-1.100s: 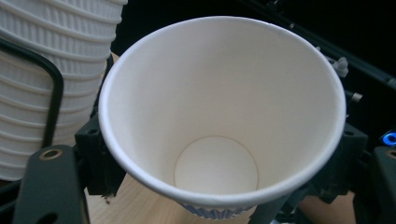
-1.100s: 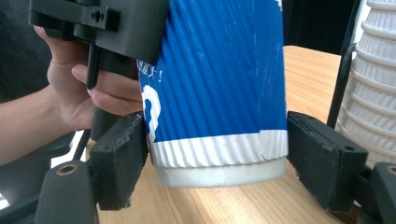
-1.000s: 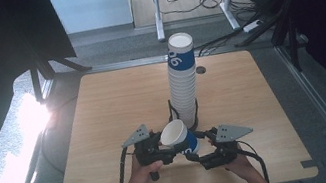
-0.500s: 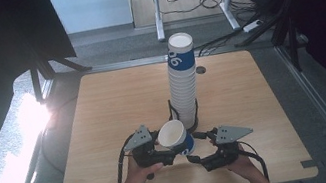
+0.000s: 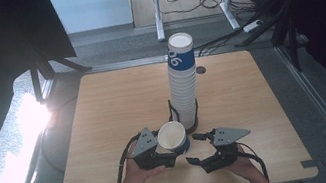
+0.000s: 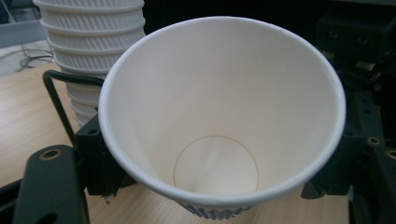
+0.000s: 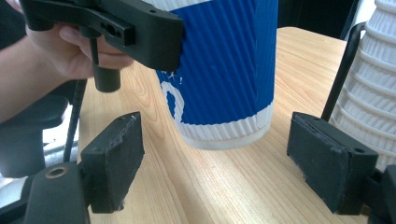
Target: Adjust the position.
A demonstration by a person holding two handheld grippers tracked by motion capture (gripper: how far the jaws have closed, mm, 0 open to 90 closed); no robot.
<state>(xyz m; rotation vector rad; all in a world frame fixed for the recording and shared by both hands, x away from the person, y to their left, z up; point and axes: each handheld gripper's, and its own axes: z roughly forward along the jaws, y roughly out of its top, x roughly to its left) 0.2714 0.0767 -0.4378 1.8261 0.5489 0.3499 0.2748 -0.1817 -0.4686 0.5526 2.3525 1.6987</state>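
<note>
A single paper cup (image 5: pixel 173 137), white inside with a blue ribbed wall, stands near the table's front with its mouth up. My left gripper (image 5: pixel 171 155) is shut on it; in the left gripper view the cup (image 6: pixel 224 116) sits between the two black pads (image 6: pixel 95 161). My right gripper (image 5: pixel 194 148) is just right of the cup. Its jaws have just been opening and now stand apart, touching nothing. In the right gripper view the cup (image 7: pixel 224 70) rises just beyond the right gripper (image 7: pixel 219 163), its base on the wood.
A tall stack of matching cups (image 5: pixel 184 82) stands in a black wire holder (image 5: pixel 173 115) right behind the held cup, also close at the stack (image 7: pixel 373 93). The wooden table (image 5: pixel 103 112) spreads left and right. A small dark knob (image 5: pixel 201 70) lies behind the stack.
The right gripper's jaws have spread and come off the cup's blue wall. The cup in the left gripper has shifted slightly toward the table's front edge.
</note>
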